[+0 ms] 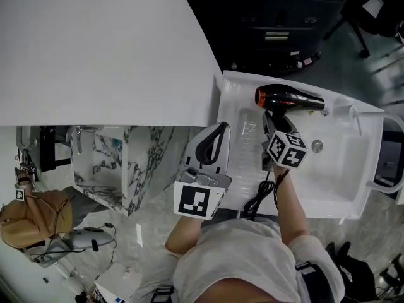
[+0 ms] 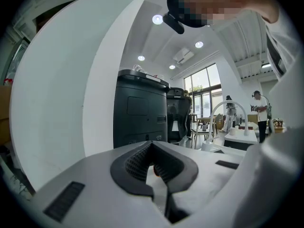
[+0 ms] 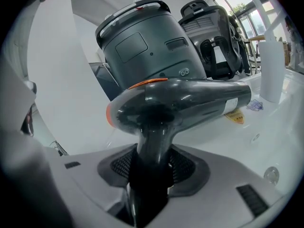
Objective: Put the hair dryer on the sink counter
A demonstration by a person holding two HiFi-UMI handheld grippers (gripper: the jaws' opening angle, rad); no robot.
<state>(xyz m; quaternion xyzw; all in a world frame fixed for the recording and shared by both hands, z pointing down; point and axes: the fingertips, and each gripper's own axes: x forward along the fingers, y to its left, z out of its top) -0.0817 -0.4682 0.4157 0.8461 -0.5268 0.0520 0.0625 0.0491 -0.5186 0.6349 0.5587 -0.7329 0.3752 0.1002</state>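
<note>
A black hair dryer [image 1: 290, 98] with an orange ring at its back end hangs over the far left of the white sink [image 1: 344, 175]. My right gripper [image 1: 271, 120] is shut on its handle; in the right gripper view the handle [image 3: 151, 151] runs down between the pads and the barrel [image 3: 190, 99] lies crosswise above them. Its black cord [image 1: 259, 199] trails down toward my body. My left gripper [image 1: 218, 134] hovers beside the sink's left rim [image 1: 228, 115], jaws together with nothing in them [image 2: 154, 167].
A sink drain [image 1: 317, 146] and a faucet [image 1: 355, 115] lie right of the dryer. A big white panel [image 1: 95, 49] fills the upper left, with a marbled cabinet [image 1: 126, 160] below it. Dark machines [image 1: 278, 17] stand behind the sink. A person [image 2: 260, 113] stands far off.
</note>
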